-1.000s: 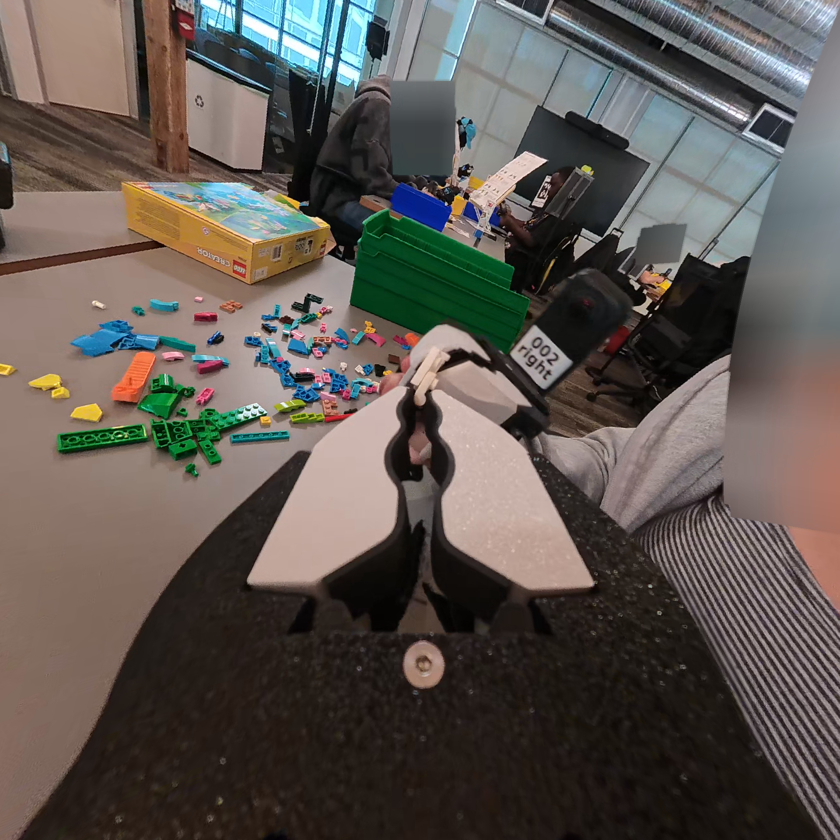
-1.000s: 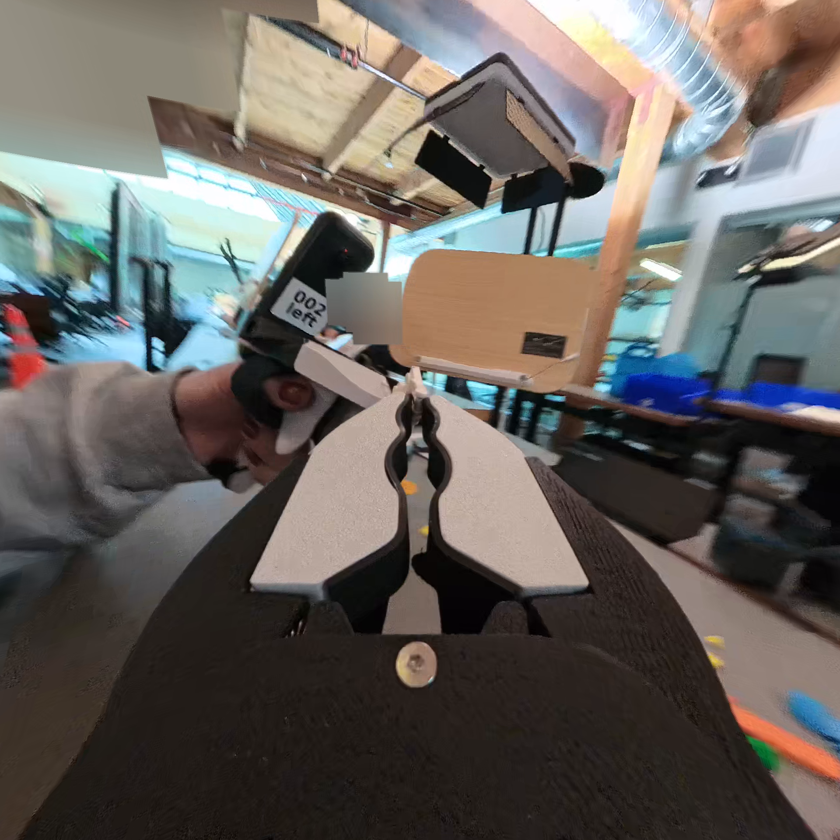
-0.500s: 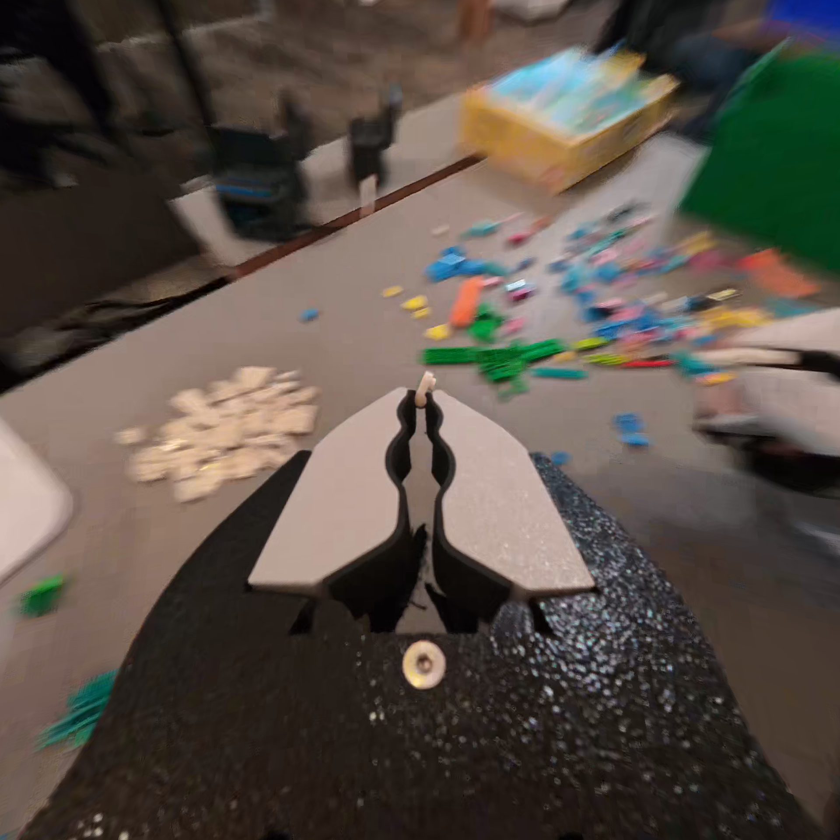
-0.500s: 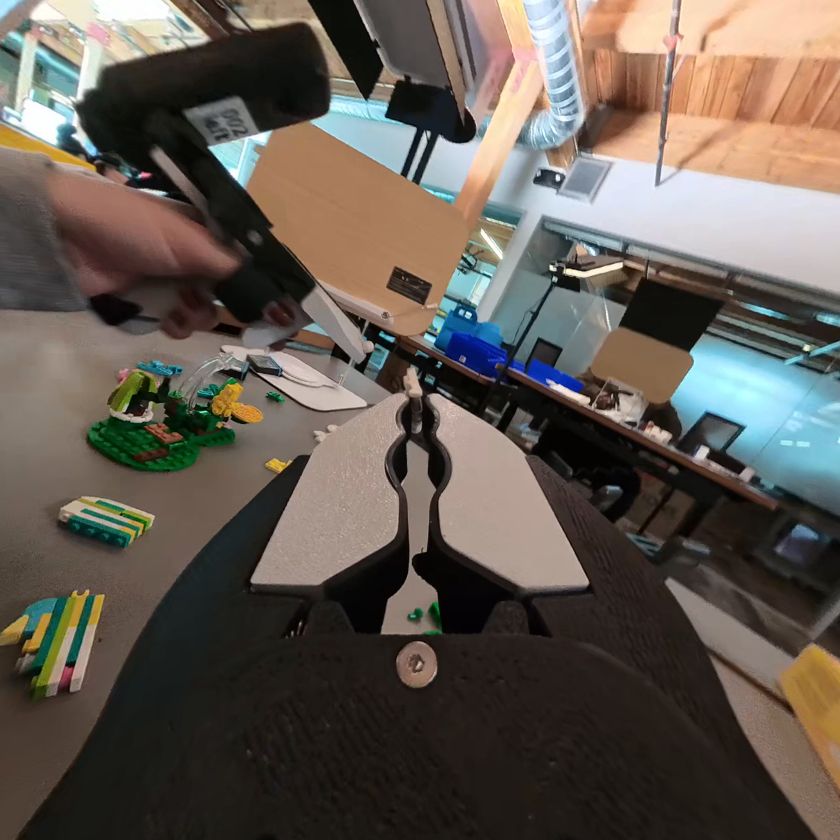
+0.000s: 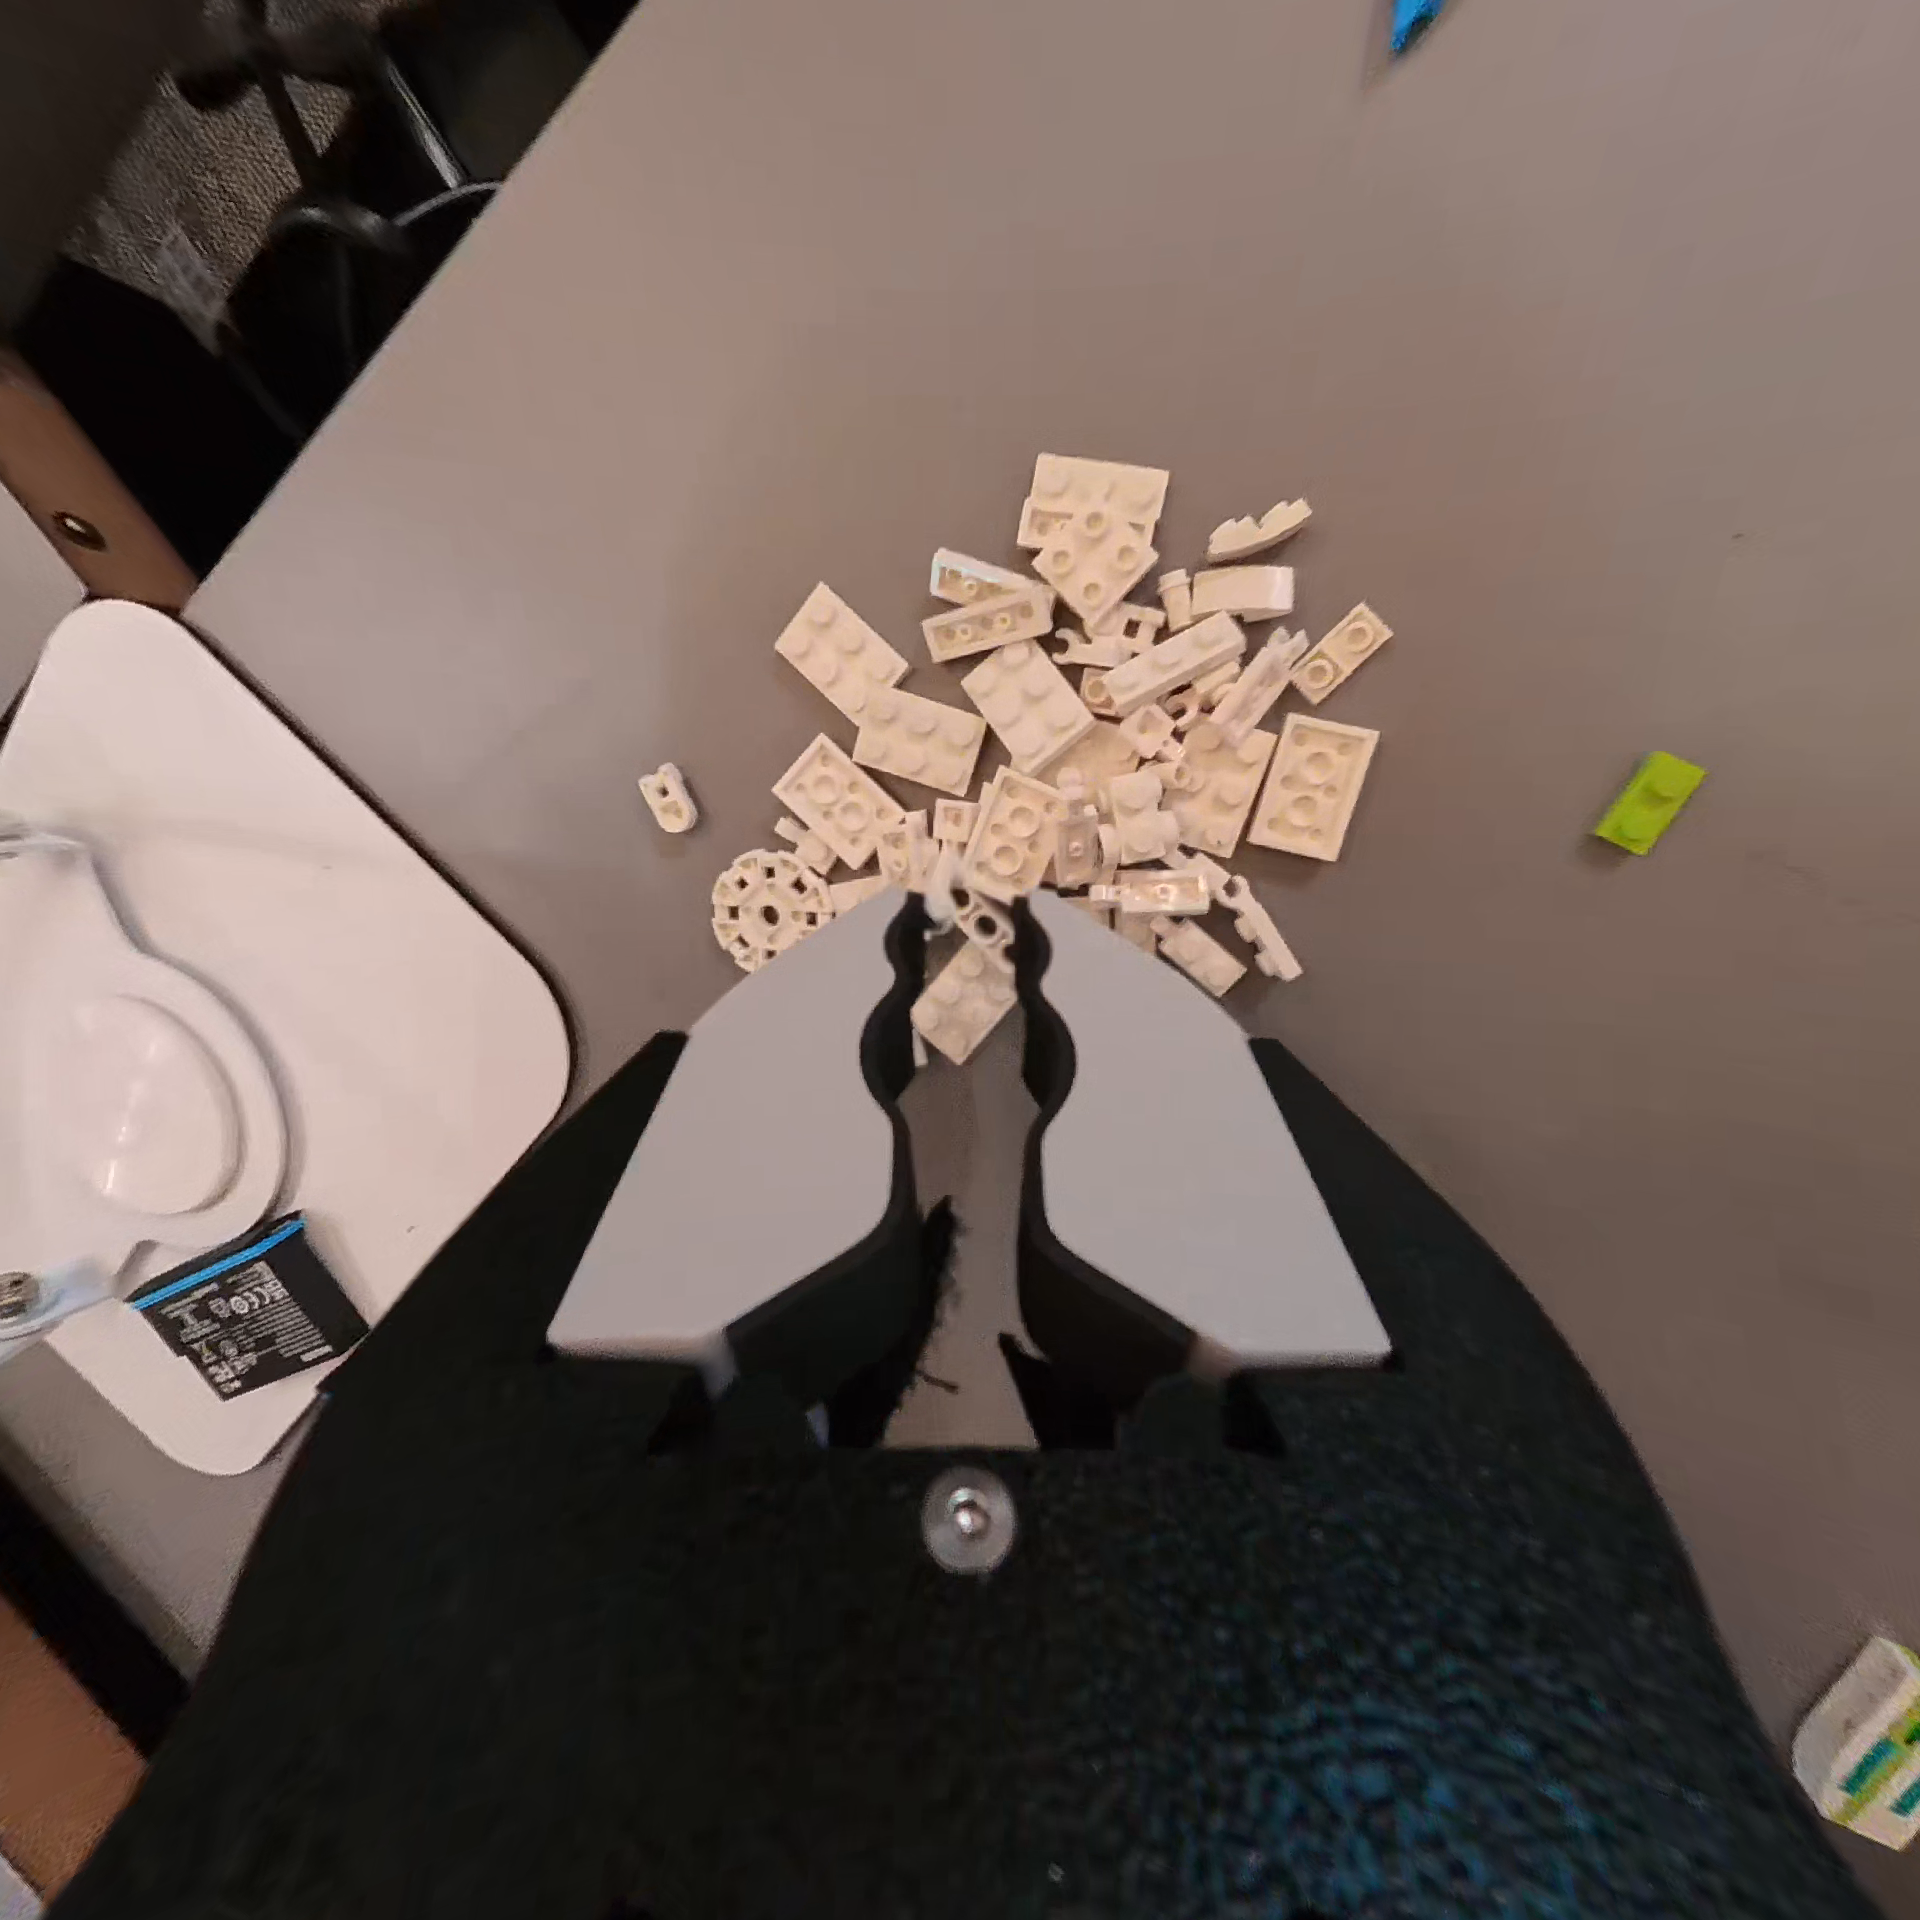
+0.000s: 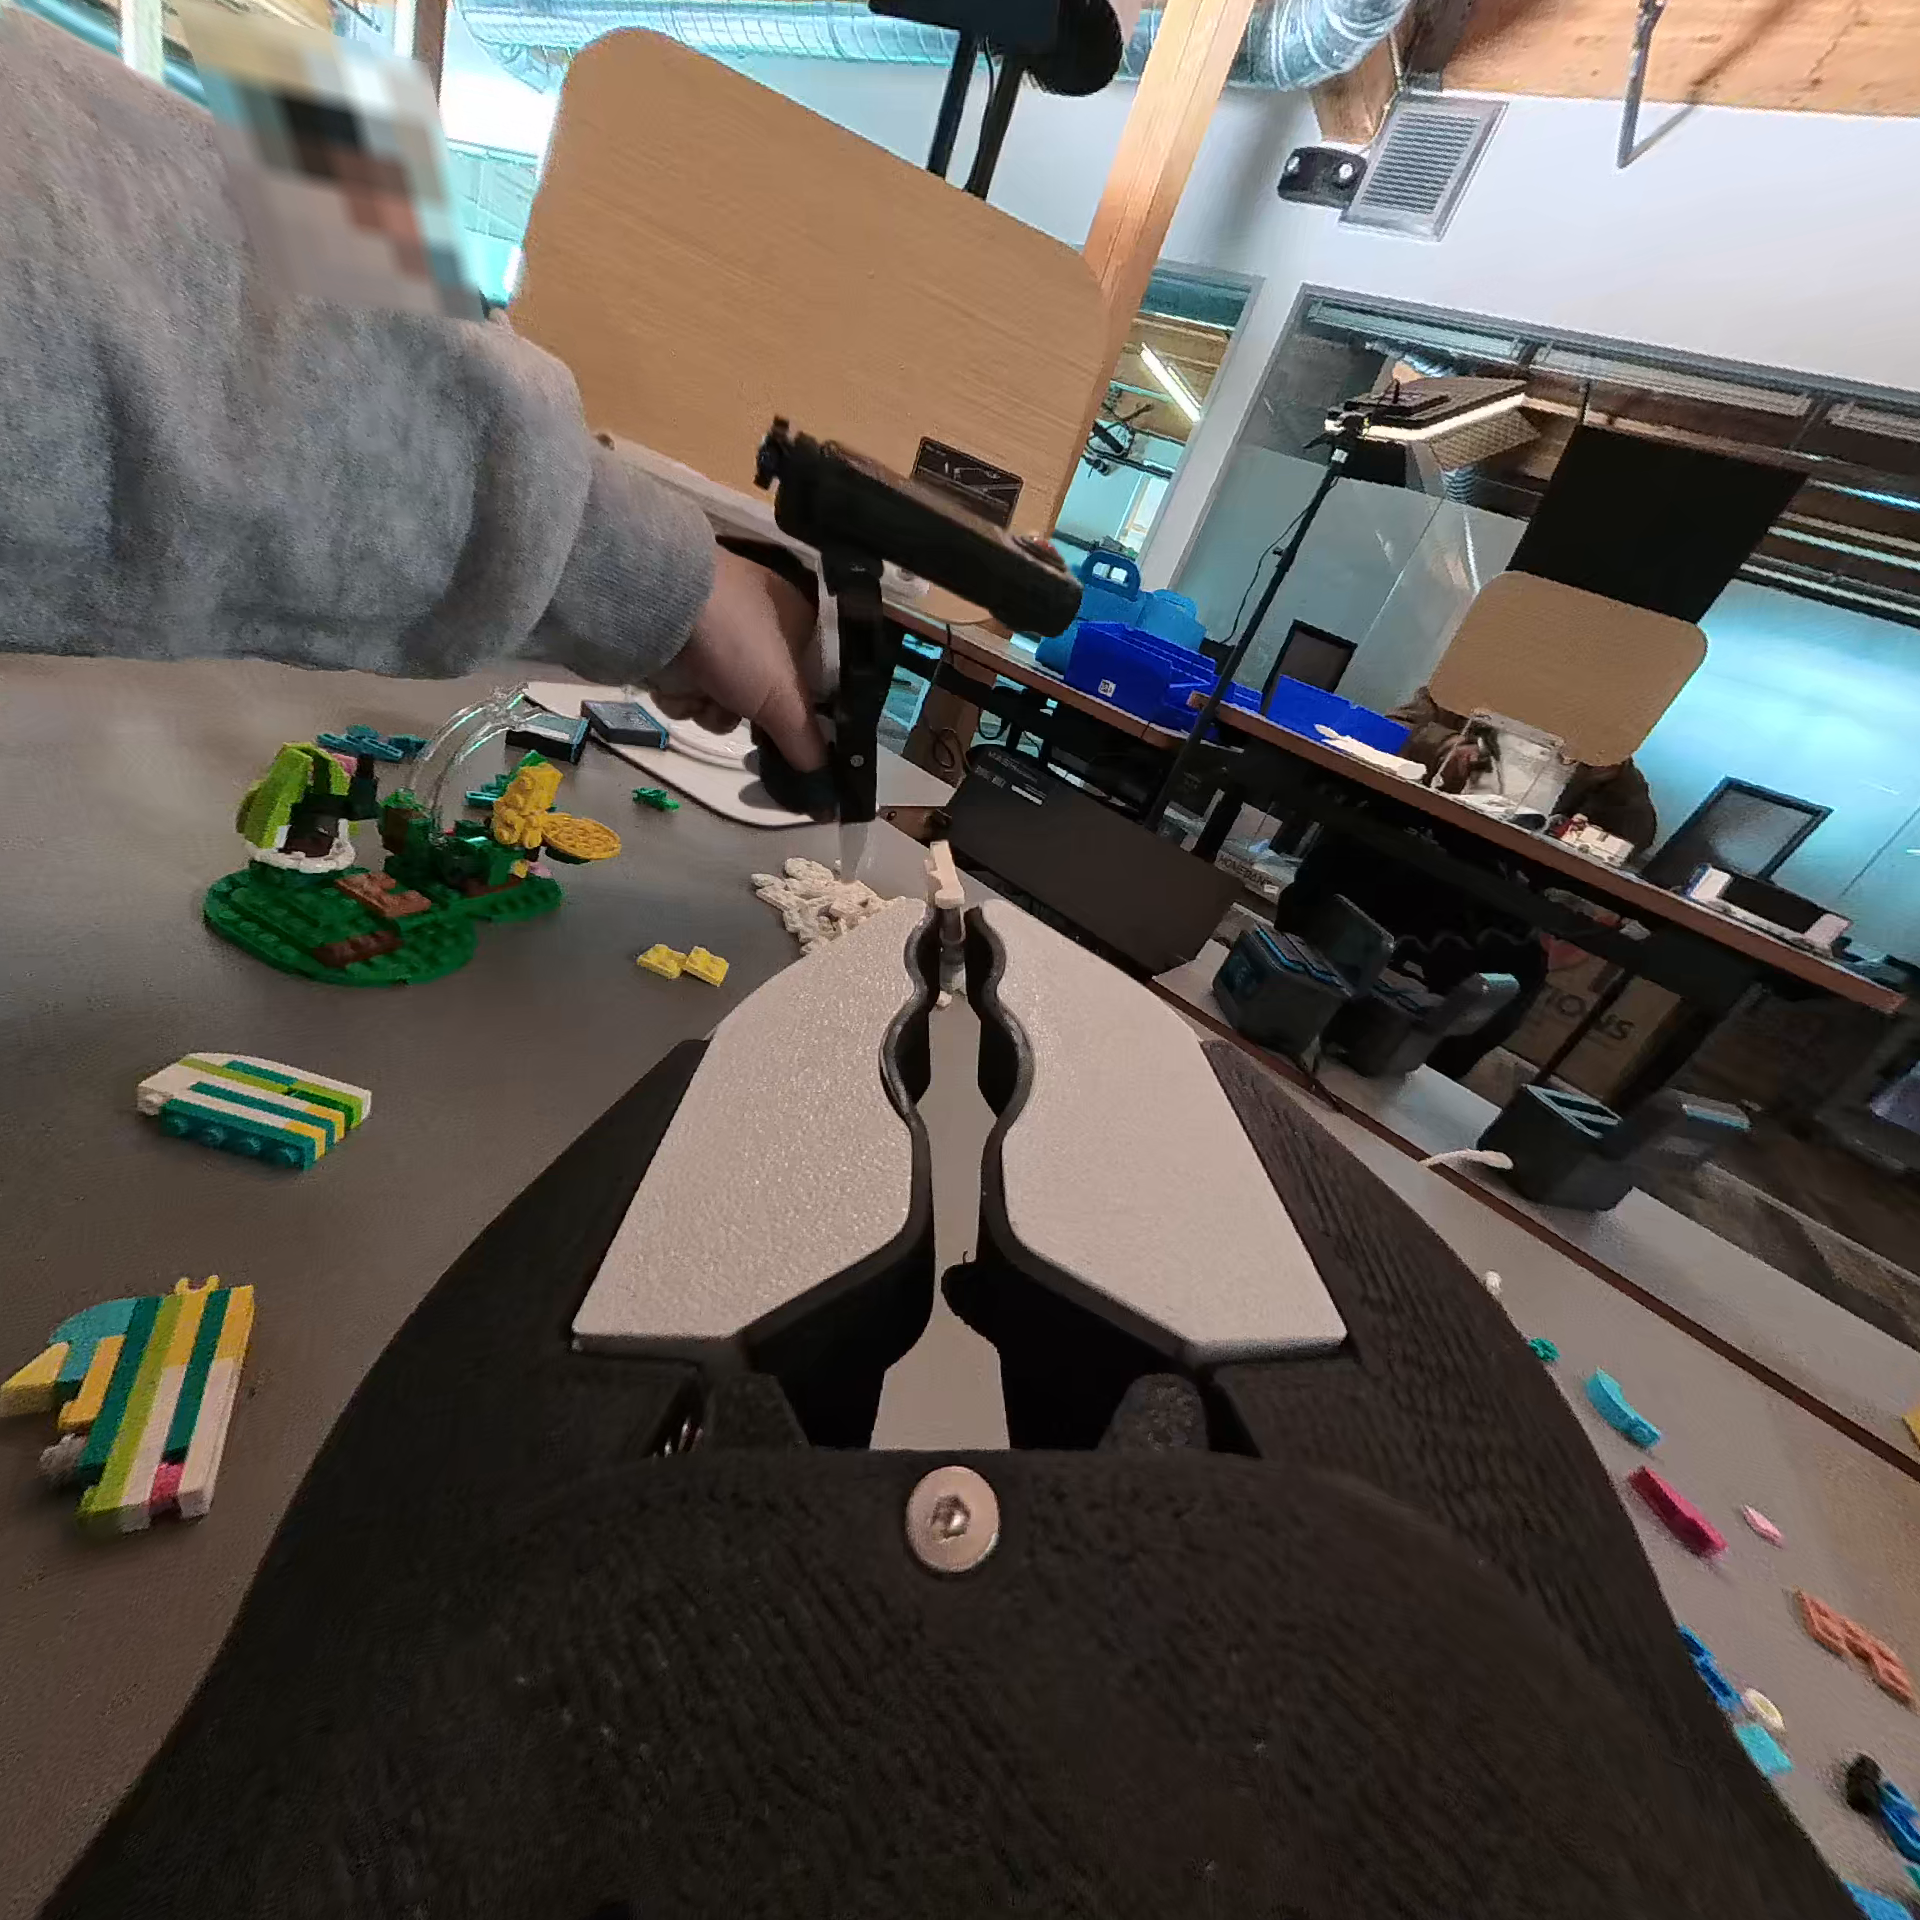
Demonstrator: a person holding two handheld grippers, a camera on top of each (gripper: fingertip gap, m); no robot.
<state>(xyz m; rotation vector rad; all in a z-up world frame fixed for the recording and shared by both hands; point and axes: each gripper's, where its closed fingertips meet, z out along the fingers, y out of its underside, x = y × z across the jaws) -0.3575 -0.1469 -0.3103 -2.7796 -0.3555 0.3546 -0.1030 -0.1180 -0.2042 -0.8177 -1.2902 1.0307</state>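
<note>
In the left wrist view my left gripper (image 5: 966,914) points straight down over a pile of white bricks (image 5: 1081,727) on the grey table (image 5: 1351,312). Its jaws stand apart. A small blurred white piece (image 5: 940,902) is at the left fingertip, and the two pads do not press on it. The right wrist view shows this gripper (image 6: 854,857) with its tip just above the same pile (image 6: 821,899). My right gripper (image 6: 943,925) is shut on a small white piece (image 6: 940,871) that sticks up from its fingertips, above the table.
A white mat (image 5: 208,935) with a black battery (image 5: 244,1309) lies left of the pile, and a lime brick (image 5: 1650,802) right of it. A green model (image 6: 384,883), yellow plates (image 6: 684,964) and striped builds (image 6: 255,1107) lie on the table. Loose coloured pieces (image 6: 1673,1507) lie near the right edge. Some 30 centimetres of space lies between my two pairs of fingers.
My left gripper swung from facing across the table to pointing down over the white pile, and its jaws opened off the small white piece they pinched. My right gripper stayed shut on its piece.
</note>
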